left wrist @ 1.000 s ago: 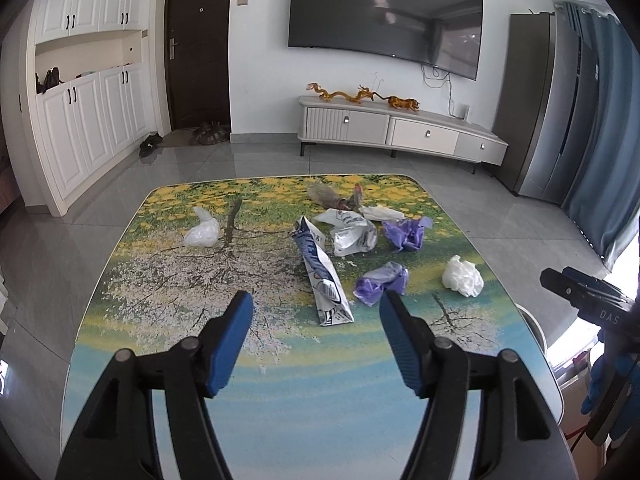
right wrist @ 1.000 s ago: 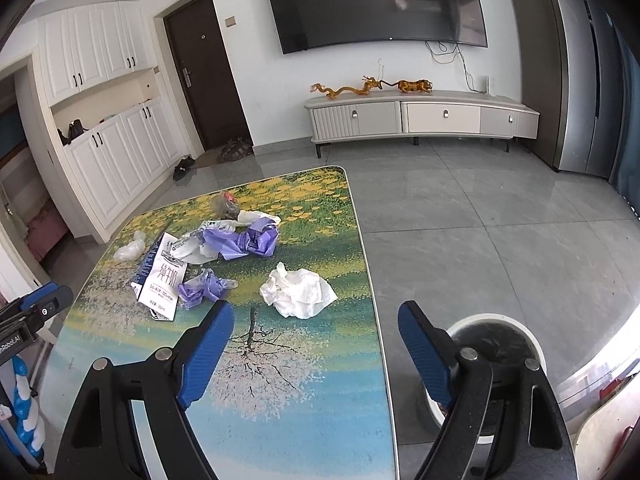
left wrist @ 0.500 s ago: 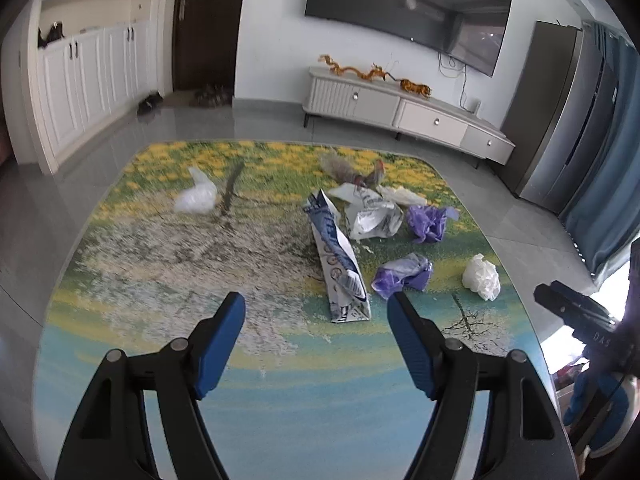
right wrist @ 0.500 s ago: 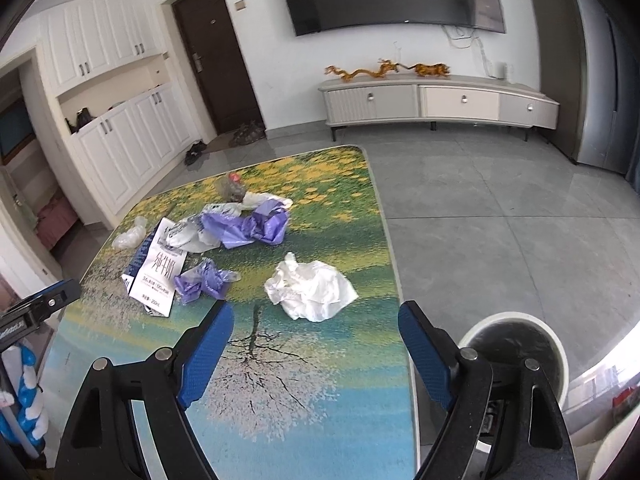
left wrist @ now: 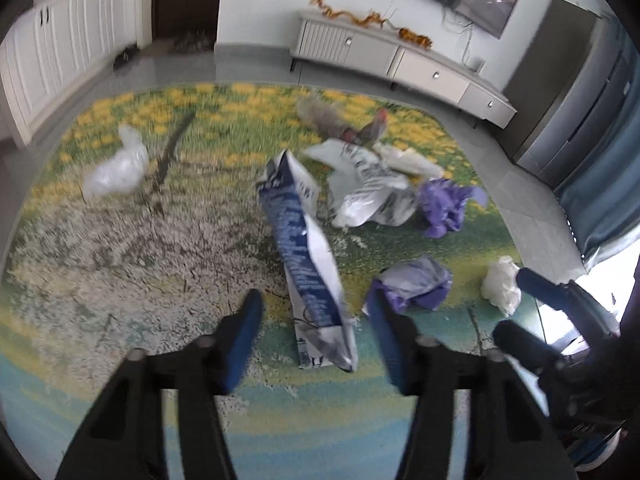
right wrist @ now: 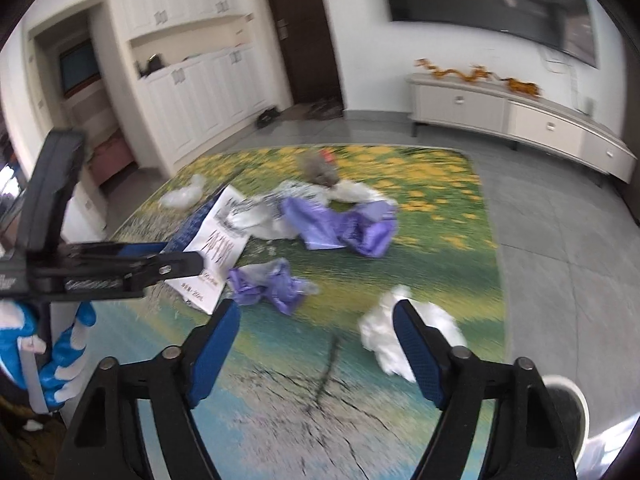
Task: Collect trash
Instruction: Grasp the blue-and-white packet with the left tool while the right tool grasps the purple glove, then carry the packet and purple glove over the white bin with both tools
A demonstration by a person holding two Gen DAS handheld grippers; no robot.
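Trash lies on a table with a painted tree print (left wrist: 120, 248). A long blue and white wrapper (left wrist: 310, 264) lies straight ahead of my open, empty left gripper (left wrist: 314, 312). A crumpled purple bag (left wrist: 412, 284) sits by its right finger. A white tissue wad (right wrist: 404, 332) lies just past my open, empty right gripper (right wrist: 316, 324), behind its right finger. A small purple bag (right wrist: 268, 280), a larger purple bag (right wrist: 352, 224) and the wrapper (right wrist: 216, 248) lie further off. The left gripper shows in the right wrist view (right wrist: 120, 264).
A white plastic bag (left wrist: 118, 168) lies at the table's far left. A grey lump with a red tip (left wrist: 340, 120) lies at the far side. A round white bin (right wrist: 564, 404) stands on the floor by the table's right edge.
Both grippers have moved forward and down toward the trash. The right one has swung left, over the table. Both stay open.
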